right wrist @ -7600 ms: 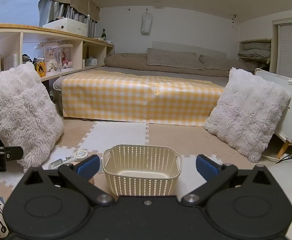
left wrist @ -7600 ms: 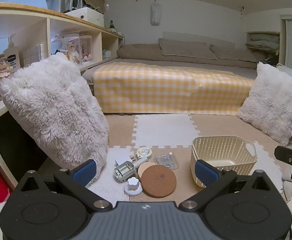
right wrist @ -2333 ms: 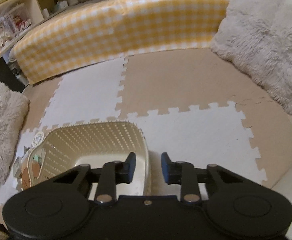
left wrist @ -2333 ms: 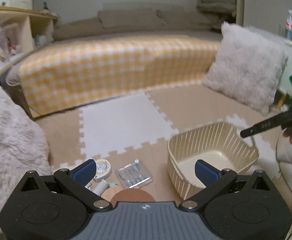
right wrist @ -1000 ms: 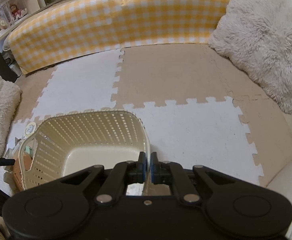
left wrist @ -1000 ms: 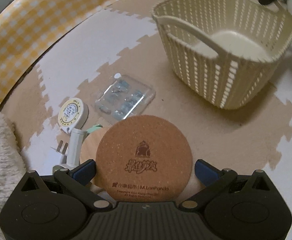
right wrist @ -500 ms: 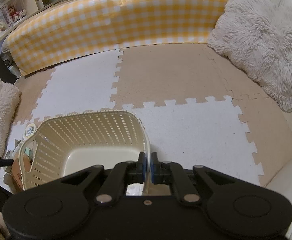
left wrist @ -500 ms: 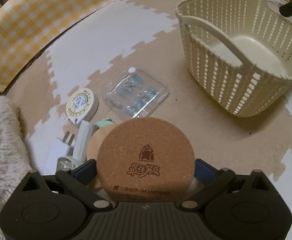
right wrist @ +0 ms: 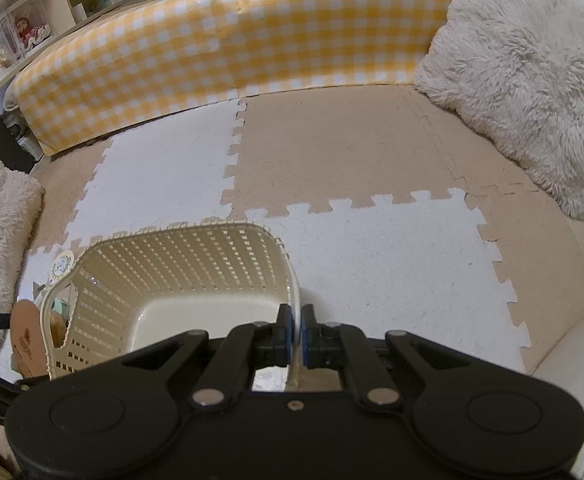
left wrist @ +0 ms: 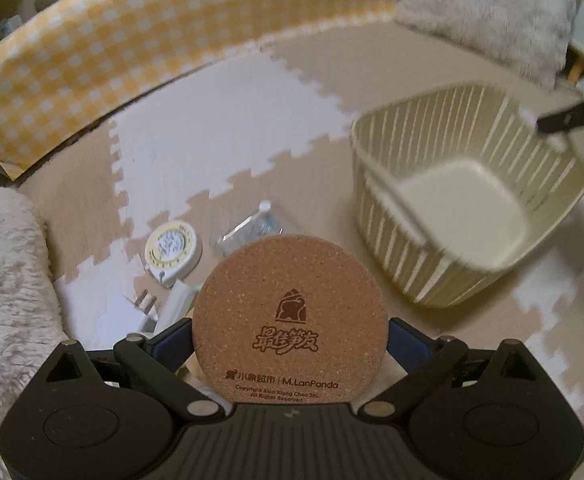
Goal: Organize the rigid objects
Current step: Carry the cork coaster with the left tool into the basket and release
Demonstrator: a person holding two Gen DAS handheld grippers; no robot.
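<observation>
I'm gripping the coaster (left wrist: 289,320) edgewise in my left hand-held gripper (left wrist: 289,344), above the mat; only this view is showing its logo. My right hand-held gripper (right wrist: 296,334) is pinching the basket (right wrist: 179,256) rim.

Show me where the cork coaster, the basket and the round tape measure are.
cork coaster (left wrist: 289,320), left wrist view, printed face.
basket (right wrist: 179,264), right wrist view, far inner wall.
round tape measure (left wrist: 171,249), left wrist view, top label.
</observation>
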